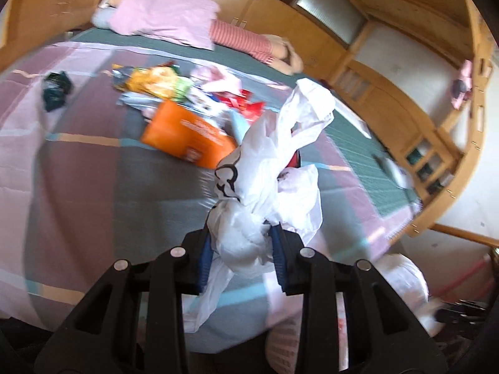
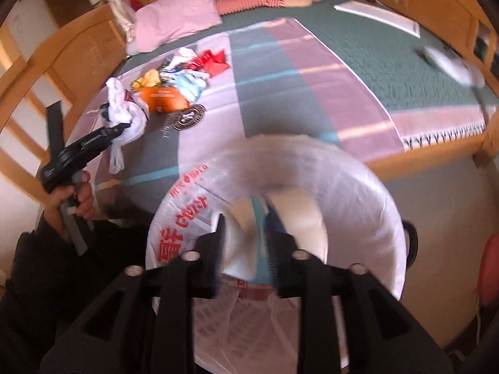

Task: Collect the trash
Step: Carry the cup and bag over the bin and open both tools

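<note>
My left gripper (image 1: 241, 243) is shut on a crumpled white plastic bag (image 1: 274, 162) and holds it above the bed; it also shows in the right wrist view (image 2: 124, 115), at the left gripper's tip (image 2: 120, 127). My right gripper (image 2: 246, 243) is shut on the rim of a large clear trash bag with red print (image 2: 343, 187), held open at the bed's near edge. A pile of trash lies further back on the bed: an orange packet (image 1: 187, 134), yellow wrappers (image 1: 149, 81) and red wrappers (image 1: 243, 103). The pile shows in the right wrist view with its orange packet (image 2: 163, 99).
The bed has a striped pink and grey cover (image 1: 93, 171) over a green quilt (image 2: 358, 40). A pink pillow (image 1: 165, 12) and a striped plush toy (image 1: 249, 40) lie at the head. A dark cloth (image 1: 56, 88) lies left. A wooden frame (image 1: 436, 118) surrounds the bed.
</note>
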### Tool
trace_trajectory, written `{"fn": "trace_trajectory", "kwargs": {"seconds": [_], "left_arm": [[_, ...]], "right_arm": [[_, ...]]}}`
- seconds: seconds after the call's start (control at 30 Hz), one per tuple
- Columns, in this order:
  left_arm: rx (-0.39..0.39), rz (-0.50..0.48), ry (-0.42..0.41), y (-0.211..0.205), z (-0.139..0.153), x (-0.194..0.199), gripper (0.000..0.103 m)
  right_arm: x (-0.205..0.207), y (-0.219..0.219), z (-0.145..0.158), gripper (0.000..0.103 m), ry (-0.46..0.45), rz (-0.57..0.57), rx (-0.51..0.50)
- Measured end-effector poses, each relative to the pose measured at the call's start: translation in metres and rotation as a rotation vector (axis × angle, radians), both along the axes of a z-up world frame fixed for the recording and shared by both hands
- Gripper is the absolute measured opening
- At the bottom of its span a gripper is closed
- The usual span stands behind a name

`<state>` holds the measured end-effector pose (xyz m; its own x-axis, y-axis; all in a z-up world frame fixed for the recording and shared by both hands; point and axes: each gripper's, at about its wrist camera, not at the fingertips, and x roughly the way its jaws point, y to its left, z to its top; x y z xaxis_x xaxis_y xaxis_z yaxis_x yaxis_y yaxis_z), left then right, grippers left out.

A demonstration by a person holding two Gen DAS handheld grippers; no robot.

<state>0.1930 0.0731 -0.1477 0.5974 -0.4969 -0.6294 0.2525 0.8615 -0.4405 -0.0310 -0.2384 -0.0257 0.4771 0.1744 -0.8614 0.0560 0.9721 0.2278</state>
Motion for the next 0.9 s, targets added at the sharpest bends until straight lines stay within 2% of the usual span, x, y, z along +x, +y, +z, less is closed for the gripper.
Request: {"fn": "trace_trajectory", "kwargs": {"seconds": [0.03, 0.07, 0.13, 0.2, 0.23, 0.33, 0.37, 0.43, 0.47, 0.53, 0.57, 0.63, 0.73, 0.77, 0.83, 0.9], "left_arm": [[-0.016, -0.025, -0.002, -0.003, 0.000, -0.002, 0.033], [-0.046, -0.067, -0.007, -0.006, 0.001, -0.005, 0.033], [-0.121, -0.180, -0.023, -0.017, 0.005, -0.013, 0.033], [-0.183, -0.315, -0.042, -0.031, 0.009, -0.023, 0.033], [-0.215, -0.412, -0.054, -0.042, 0.012, -0.032, 0.033], [-0.224, -0.693, -0.091, -0.084, 0.018, -0.067, 0.034], [-0.214, -0.752, -0.093, -0.094, 0.018, -0.075, 0.037], [-0.177, -0.854, -0.111, -0.115, 0.018, -0.093, 0.051], [-0.171, -0.879, -0.120, -0.121, 0.018, -0.098, 0.061], [-0.168, -0.883, -0.132, -0.124, 0.019, -0.101, 0.074], [-0.176, -0.852, -0.142, -0.120, 0.021, -0.098, 0.083], [-0.234, -0.772, -0.142, -0.108, 0.025, -0.089, 0.092], [-0.388, -0.665, -0.062, -0.081, 0.022, -0.067, 0.094], [-0.415, -0.648, -0.040, -0.076, 0.021, -0.063, 0.095], [-0.438, -0.620, -0.016, -0.071, 0.021, -0.059, 0.095], [-0.411, -0.577, -0.028, -0.063, 0.023, -0.061, 0.095]], "right_arm": [[-0.002, -0.003, 0.002, 0.054, -0.007, -0.027, 0.021], [-0.003, -0.009, 0.005, 0.058, -0.026, -0.053, 0.047], [-0.006, -0.018, 0.018, 0.059, -0.084, -0.105, 0.061], [-0.011, -0.028, 0.035, 0.059, -0.151, -0.167, 0.026], [-0.014, -0.033, 0.043, 0.061, -0.185, -0.198, 0.017], [-0.021, -0.048, 0.059, 0.064, -0.255, -0.281, 0.030], [-0.021, -0.054, 0.062, 0.064, -0.267, -0.307, 0.036], [-0.022, -0.063, 0.067, 0.065, -0.276, -0.354, 0.043], [-0.022, -0.066, 0.068, 0.065, -0.275, -0.372, 0.048], [-0.019, -0.073, 0.068, 0.065, -0.272, -0.395, 0.061], [-0.018, -0.075, 0.068, 0.067, -0.272, -0.400, 0.065], [-0.015, -0.071, 0.068, 0.068, -0.268, -0.401, 0.062], [-0.008, -0.062, 0.068, 0.069, -0.259, -0.384, 0.053], [-0.004, -0.058, 0.067, 0.069, -0.256, -0.379, 0.053], [0.001, -0.051, 0.066, 0.069, -0.252, -0.371, 0.059], [0.006, -0.044, 0.065, 0.069, -0.249, -0.361, 0.067]]}}
